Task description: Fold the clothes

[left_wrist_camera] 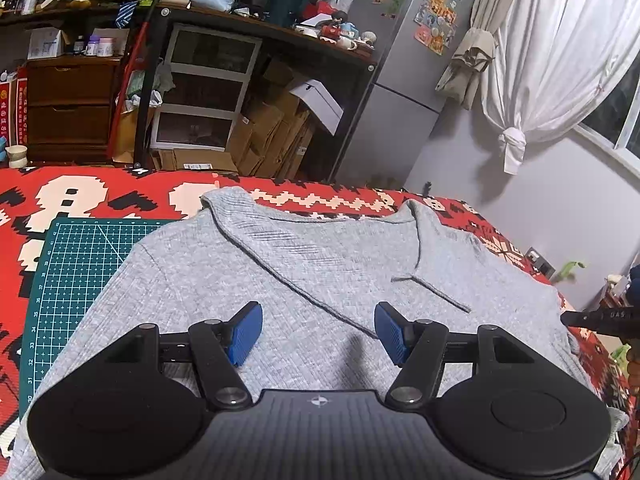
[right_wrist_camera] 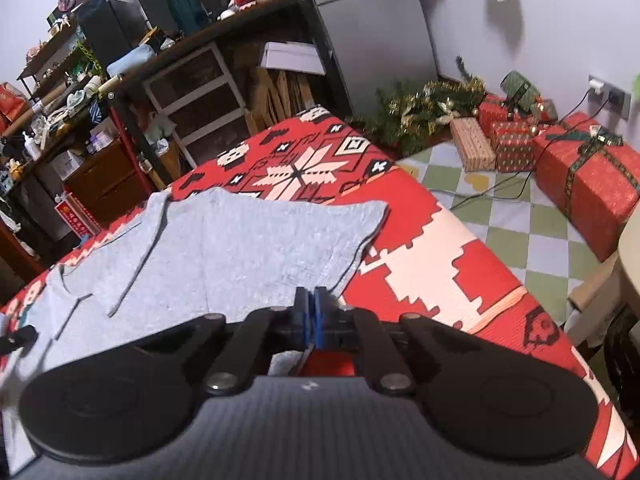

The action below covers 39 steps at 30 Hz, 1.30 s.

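Left wrist view: left gripper [left_wrist_camera: 319,330] held low and roughly level over the grey knit sweater [left_wrist_camera: 280,276], pointing across it toward the far edge of the red patterned blanket [left_wrist_camera: 100,192]. Blue pads [left_wrist_camera: 245,332] spread wide apart, nothing between them, hovering just above the fabric with a shadow falling between the fingers. Sweater spread flat ahead of and beneath the fingers, one sleeve folded diagonally across the body just beyond the fingertips. Green cutting mat [left_wrist_camera: 76,256] to the left of the gripper, partly under the sweater. Grey fridge [left_wrist_camera: 404,68] and white curtain [left_wrist_camera: 560,52] far ahead and to the right. Dark tip of the other tool at the right edge.

Right wrist view: right gripper [right_wrist_camera: 310,300] tilted down at the near right edge of the sweater [right_wrist_camera: 240,248]. Blue pads pressed together; whether cloth is pinched between them cannot be told, though the sweater's hem lies right at the fingertips. Sweater stretching ahead and to the left; bare blanket [right_wrist_camera: 440,248] to the right. Wrapped gift boxes [right_wrist_camera: 584,184] on the floor far right.
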{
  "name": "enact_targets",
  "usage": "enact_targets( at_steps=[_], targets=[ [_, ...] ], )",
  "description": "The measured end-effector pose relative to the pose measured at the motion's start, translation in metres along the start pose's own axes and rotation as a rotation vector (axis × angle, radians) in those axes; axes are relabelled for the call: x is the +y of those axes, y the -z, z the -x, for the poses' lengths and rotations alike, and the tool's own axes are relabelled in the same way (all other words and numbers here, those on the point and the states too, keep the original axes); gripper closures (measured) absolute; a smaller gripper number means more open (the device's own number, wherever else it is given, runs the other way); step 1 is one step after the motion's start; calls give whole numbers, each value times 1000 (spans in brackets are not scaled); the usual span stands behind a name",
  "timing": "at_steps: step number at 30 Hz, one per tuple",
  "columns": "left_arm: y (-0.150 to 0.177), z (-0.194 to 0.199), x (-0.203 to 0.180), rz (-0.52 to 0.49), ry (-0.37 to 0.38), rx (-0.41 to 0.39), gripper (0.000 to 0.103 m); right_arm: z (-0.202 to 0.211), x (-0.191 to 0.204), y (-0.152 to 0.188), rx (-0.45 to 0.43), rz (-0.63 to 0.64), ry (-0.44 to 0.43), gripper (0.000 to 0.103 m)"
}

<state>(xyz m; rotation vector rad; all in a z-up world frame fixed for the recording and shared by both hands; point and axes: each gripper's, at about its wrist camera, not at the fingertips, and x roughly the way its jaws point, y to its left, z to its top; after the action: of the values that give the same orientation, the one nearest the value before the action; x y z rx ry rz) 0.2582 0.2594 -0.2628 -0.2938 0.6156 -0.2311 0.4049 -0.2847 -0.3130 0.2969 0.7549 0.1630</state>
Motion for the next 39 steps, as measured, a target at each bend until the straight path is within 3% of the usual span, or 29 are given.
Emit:
enact_targets(
  at_steps=[6, 11, 15, 19, 23, 34, 38, 39],
  targets=[
    [0, 0, 0, -1, 5, 4, 42, 10, -12, 4, -9, -14, 56, 103],
    [1, -1, -2, -10, 4, 9, 42, 51, -10, 15, -41, -8, -44, 97],
    [2, 5, -6, 2, 36, 16, 42, 87, 4, 40, 2, 41, -134, 91],
    [4, 24, -16, 22, 71, 15, 43, 109, 13, 71, 30, 85, -177, 89],
    [14, 55, -30, 9, 110, 24, 43, 128, 13, 97, 18, 127, -227, 79],
    [74, 127, -50, -16, 95, 121, 43, 148, -6, 117, -60, 225, -382, 79],
    [91, 145, -50, 0, 77, 138, 42, 140, 1, 121, -33, 300, -402, 79],
    [95, 148, -50, 5, 69, 139, 41, 138, 3, 123, -23, 315, -407, 84]
  ],
)
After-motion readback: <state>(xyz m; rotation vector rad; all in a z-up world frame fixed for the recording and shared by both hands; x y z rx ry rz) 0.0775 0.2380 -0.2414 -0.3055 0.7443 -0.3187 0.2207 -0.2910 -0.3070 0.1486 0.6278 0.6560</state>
